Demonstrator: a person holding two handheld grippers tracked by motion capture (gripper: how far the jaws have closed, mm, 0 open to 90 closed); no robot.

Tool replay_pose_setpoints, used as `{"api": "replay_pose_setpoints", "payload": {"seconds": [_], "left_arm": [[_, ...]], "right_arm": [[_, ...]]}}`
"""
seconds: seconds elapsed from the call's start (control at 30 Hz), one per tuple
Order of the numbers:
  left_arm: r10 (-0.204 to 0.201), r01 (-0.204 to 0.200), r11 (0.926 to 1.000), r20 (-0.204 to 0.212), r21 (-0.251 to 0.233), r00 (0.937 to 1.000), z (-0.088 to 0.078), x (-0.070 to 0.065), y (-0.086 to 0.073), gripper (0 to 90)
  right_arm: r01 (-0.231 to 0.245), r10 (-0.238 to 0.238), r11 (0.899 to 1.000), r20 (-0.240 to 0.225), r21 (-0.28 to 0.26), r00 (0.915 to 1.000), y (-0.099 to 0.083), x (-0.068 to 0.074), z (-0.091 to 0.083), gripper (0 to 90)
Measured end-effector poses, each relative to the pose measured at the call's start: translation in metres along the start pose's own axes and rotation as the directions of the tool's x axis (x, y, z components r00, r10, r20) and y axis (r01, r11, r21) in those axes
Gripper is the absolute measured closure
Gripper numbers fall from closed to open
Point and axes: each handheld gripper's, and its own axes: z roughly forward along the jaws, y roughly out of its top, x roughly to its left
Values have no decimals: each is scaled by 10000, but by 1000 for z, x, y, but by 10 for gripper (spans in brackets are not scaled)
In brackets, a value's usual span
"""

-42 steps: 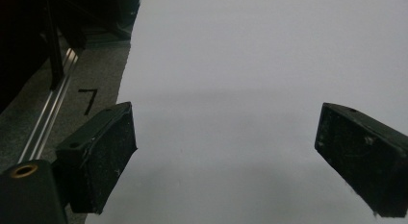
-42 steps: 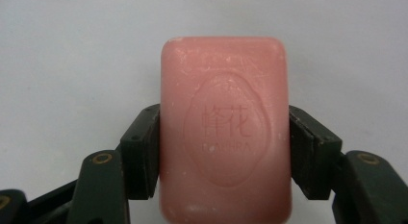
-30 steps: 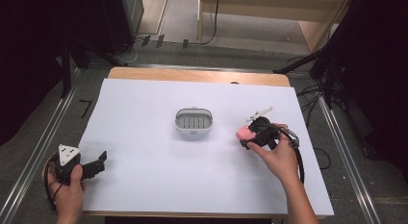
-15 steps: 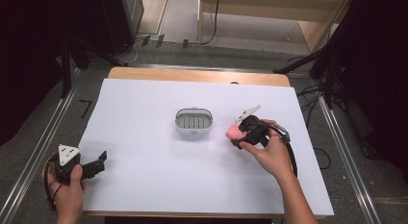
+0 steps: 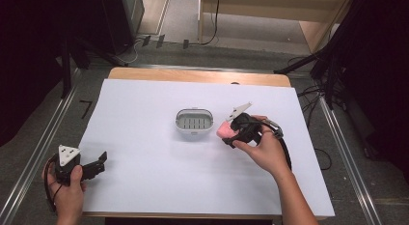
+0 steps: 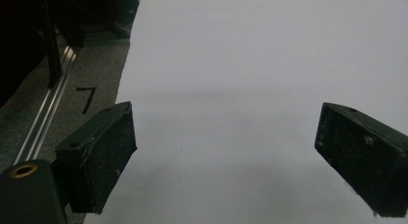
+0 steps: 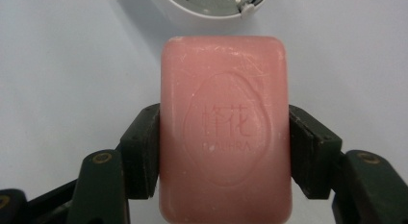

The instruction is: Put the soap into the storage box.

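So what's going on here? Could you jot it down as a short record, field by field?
Setting: white table top with a person's two hands, a gripper in each
Held item: pink soap bar, stamped with an oval mark
Right gripper: jaws clamped on the bar's two long sides
Target nearby: white oval soap dish with a slotted floor, nothing in it, just left of the bar in the high view
Left gripper: jaws wide apart, nothing between them, at the table's near left corner
Likely next step: bar goes into the dish

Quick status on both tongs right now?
Left tongs: open, nothing between them.
Right tongs: closed on the pink soap bar.
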Motion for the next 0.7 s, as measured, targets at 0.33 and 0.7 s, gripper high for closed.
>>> {"api": "replay_pose_setpoints", "payload": {"seconds": [0.33, 0.7], "left_arm": [[-9, 9, 10000, 13, -13, 10000, 0, 0, 0, 76], [-31, 31, 10000, 0, -21, 10000, 0, 0, 0, 76]], "right_arm": [[431, -432, 9990, -82, -98, 9990, 13, 3, 2, 386], [625, -632, 9974, -195, -356, 9978, 26, 1, -3, 386]]}}
